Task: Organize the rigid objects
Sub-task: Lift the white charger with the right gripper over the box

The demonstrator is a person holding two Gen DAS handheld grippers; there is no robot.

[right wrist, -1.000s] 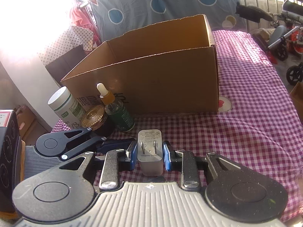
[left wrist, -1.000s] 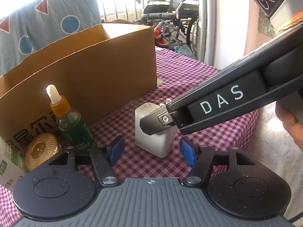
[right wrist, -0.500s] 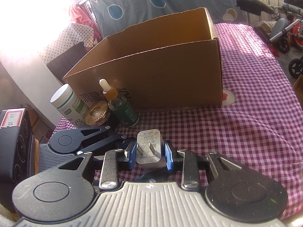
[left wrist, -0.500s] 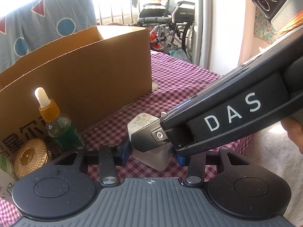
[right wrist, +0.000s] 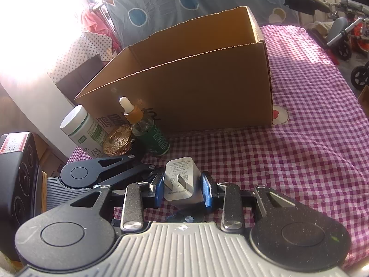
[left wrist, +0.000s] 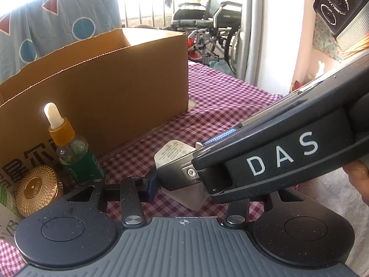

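A white plug charger [right wrist: 182, 180] with two metal prongs sits between the blue pads of my right gripper [right wrist: 183, 188], which is shut on it and holds it tilted, just above the checked cloth. In the left wrist view the charger [left wrist: 175, 154] is also flanked by my left gripper [left wrist: 196, 184], shut on its lower part; the right gripper's black arm crosses in front and hides the left gripper's right finger. An open cardboard box [right wrist: 196, 87] stands behind.
A green dropper bottle [right wrist: 147, 133], a gold round lid [right wrist: 117, 140] and a white pill bottle [right wrist: 80, 129] stand by the box's front left corner. The red-checked cloth [right wrist: 311, 150] stretches right. Wheelchairs stand beyond the table.
My left gripper has closed from open onto the charger. Both grippers have lifted and tilted the charger slightly off the cloth.
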